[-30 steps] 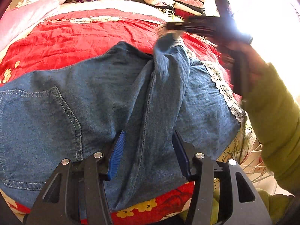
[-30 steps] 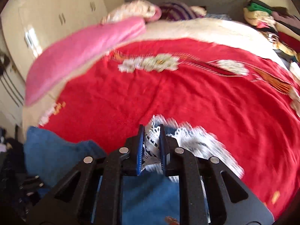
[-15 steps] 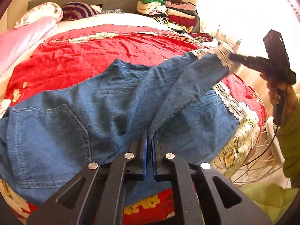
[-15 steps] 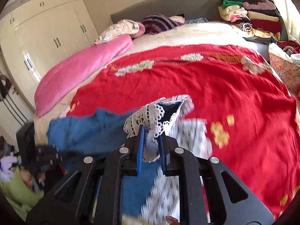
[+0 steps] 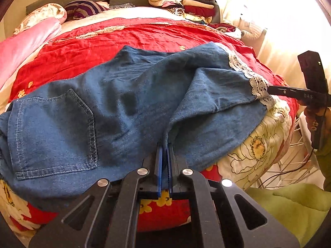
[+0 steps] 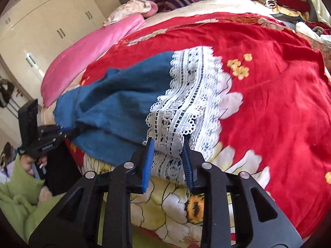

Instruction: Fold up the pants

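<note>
Blue denim pants (image 5: pixel 115 107) with a white lace hem (image 5: pixel 256 82) lie across a red flowered bed cover (image 5: pixel 132 39), back pocket at the left. My left gripper (image 5: pixel 164 146) is shut on a fold of the pants' near edge. In the right wrist view my right gripper (image 6: pixel 168 142) is open, its blue pads on either side of the lace hem (image 6: pixel 186 103), which rests on the bed's edge. The right gripper also shows in the left wrist view (image 5: pixel 271 90) at the hem. The left gripper shows in the right wrist view (image 6: pixel 68 132), pinching the denim.
A pink quilt (image 5: pixel 22 45) and pillows (image 5: pixel 82 8) lie at the bed's head. Stacked folded clothes (image 5: pixel 186 2) stand at the back right. A white wire rack (image 5: pixel 293 161) stands beside the bed. Cream wardrobes (image 6: pixel 41 31) line the wall.
The right gripper carried the lace hem down to the bed's right edge and opened. The left gripper shut on the pants' near edge and stays shut.
</note>
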Motion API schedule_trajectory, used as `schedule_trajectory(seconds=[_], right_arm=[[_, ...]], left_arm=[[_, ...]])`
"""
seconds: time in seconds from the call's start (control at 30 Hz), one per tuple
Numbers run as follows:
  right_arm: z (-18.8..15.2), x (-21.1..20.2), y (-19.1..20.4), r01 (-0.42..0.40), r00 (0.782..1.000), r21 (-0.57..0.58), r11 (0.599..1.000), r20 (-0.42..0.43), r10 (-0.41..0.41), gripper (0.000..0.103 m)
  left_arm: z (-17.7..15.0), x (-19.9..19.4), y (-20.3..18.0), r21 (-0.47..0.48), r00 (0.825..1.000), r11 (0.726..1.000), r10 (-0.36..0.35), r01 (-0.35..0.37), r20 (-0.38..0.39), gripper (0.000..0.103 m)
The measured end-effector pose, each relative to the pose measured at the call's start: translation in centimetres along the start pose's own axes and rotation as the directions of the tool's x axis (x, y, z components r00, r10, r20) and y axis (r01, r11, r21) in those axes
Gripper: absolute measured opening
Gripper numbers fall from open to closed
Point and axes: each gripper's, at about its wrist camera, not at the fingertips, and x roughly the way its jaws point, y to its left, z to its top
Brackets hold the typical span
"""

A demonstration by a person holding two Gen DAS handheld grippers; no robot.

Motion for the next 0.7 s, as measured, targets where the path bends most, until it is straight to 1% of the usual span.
schedule_trajectory(seconds=[0.03,0.07,0.1,0.2,0.27,0.33,0.4,0.47,0.53,0.63,0.7], right_arm=[[-0.1,0.3,0.1,0.001,1.000,-0.007,1.000,-0.005,-0.001,0.020],[0.0,0.4,0.1,0.006,1.000,-0.015,1.000,-0.006,-0.006,0.009],[0.1,0.3,0.1,0.013,1.000,-0.025,1.000,-0.005,-0.013,0.003],[0.4,-0.8,0.0,0.002,1.000,-0.037,0.999,0.007,-0.001,0.003],[0.6,-2.3,0.1,0.010,1.000,-0.070,0.997,0.021,-0.009,0.003],[0.5,-3.3,0.0,0.031,0.999,-0.090,0.995,0.018,-0.030,0.003],[-0.2,-3.3,-0.5,0.036,0.999,-0.093,0.995,-0.017,-0.037,0.003],[-1.3,-2.1,-1.1,0.052,0.995,-0.085,0.995,-0.076,-0.058,0.003],[-2.0,-1.0,-1.5,0.071,0.993,-0.078,0.994,-0.090,-0.078,0.004],[-2.2,-0.7,-1.8,0.075,0.994,-0.060,0.995,-0.077,-0.080,0.009],[-1.8,-1.7,-1.6,0.114,0.991,-0.085,0.990,-0.066,-0.120,0.028]], left_arm=[[-0.1,0.3,0.1,-0.001,1.000,1.000,0.003,-0.003,-0.005,0.002],[-0.1,0.4,0.2,0.000,1.000,1.000,0.007,-0.007,-0.008,0.002],[-0.2,0.5,0.1,0.003,1.000,1.000,0.011,-0.011,-0.009,0.002],[-0.2,-0.2,0.2,0.008,1.000,1.000,0.009,-0.009,0.005,0.002],[-0.1,-1.3,0.3,0.009,1.000,1.000,-0.002,0.002,0.020,0.002],[-0.3,-2.1,0.1,0.023,1.000,1.000,-0.016,0.016,0.021,0.002],[-0.8,-2.3,-0.3,0.043,0.999,0.998,-0.034,0.033,0.000,0.002],[-1.4,-1.8,-0.5,0.045,0.999,0.998,-0.044,0.045,-0.029,0.002],[-1.7,-1.1,-0.6,0.051,0.998,0.998,-0.034,0.036,-0.044,0.002],[-1.9,-0.7,-0.5,0.041,0.998,0.999,-0.033,0.036,-0.060,0.005],[-1.9,-1.4,-0.5,0.038,0.997,0.998,-0.048,0.050,-0.055,0.011]])
